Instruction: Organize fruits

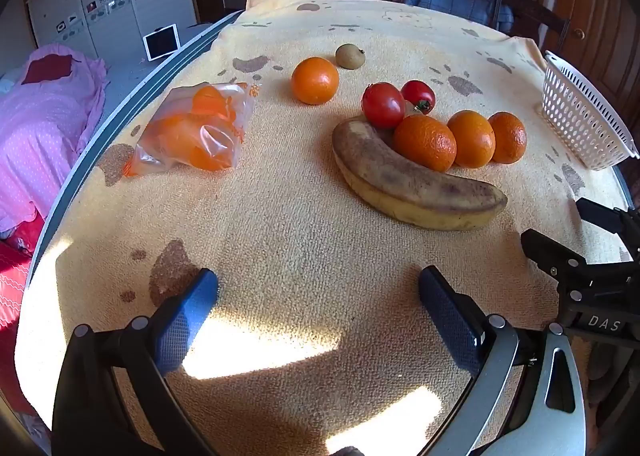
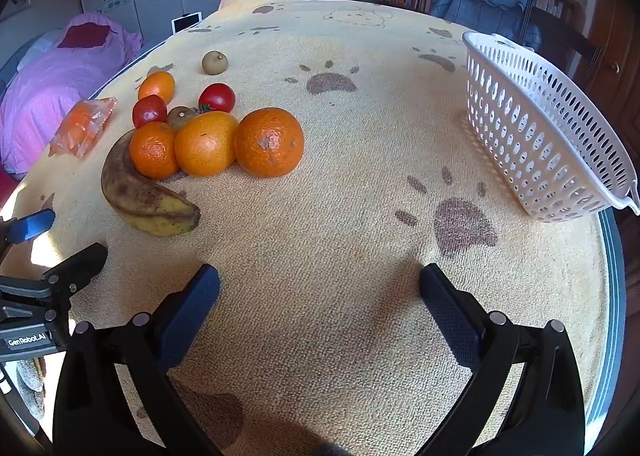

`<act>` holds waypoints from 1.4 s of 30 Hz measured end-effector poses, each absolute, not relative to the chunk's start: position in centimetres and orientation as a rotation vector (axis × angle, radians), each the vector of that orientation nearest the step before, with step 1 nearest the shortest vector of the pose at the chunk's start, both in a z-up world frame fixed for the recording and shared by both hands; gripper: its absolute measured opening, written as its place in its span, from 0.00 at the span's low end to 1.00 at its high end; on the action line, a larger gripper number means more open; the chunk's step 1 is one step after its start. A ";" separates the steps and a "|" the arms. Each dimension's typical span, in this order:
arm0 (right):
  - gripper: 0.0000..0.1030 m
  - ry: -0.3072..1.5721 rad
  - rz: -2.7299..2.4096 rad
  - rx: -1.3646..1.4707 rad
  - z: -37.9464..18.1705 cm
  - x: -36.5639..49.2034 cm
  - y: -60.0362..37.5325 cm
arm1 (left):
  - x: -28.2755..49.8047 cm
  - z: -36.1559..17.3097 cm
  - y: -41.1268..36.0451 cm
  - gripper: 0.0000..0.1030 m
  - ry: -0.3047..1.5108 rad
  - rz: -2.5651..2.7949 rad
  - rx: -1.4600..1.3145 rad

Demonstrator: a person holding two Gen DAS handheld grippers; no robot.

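1. The left gripper hangs over the yellow towel with its blue fingers wide apart. Nothing is between them.
2. The right gripper is also wide open over the towel, and it holds nothing.
3. The fruits lie in a bunch on the towel, ahead of both grippers and well away from their fingers.
4. A spotty brown banana lies at the near side of the bunch.
5. Three oranges sit in a row just behind the banana, touching each other.
6. Two red tomatoes sit behind the oranges, with a small brown fruit tucked between them.
7. One more orange sits alone, a bit farther back.
8. A small round brown fruit sits near it, farther back still.
9. A see-through bag with orange pieces lies off to the left of the bunch.
10. A white basket with holes stands at the right edge of the table. It is well apart from the fruits.
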State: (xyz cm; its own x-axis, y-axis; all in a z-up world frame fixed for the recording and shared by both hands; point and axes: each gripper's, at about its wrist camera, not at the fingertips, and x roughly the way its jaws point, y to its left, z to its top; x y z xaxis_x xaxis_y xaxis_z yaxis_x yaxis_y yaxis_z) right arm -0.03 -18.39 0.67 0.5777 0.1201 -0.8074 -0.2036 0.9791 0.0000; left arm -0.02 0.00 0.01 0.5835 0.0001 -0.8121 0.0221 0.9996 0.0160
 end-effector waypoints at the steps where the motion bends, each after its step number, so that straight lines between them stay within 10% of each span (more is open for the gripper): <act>1: 0.98 0.931 0.183 -0.109 0.7 -0.1 -18.3 | 0.0 0.0 0.0 0.95 0.947 -0.013 0.026; 42: 0.98 0.931 0.188 -0.108 0.6 0.0 -18.3 | -0.1 0.1 -0.1 0.95 0.939 -0.014 0.030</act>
State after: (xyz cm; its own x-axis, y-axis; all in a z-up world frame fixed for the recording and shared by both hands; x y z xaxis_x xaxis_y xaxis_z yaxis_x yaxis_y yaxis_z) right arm -0.03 -18.30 0.64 0.5822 0.1137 -0.8051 -0.2069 0.9783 -0.0115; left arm -0.08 -0.05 0.12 0.5908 0.0013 -0.8068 0.0248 0.9995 0.0197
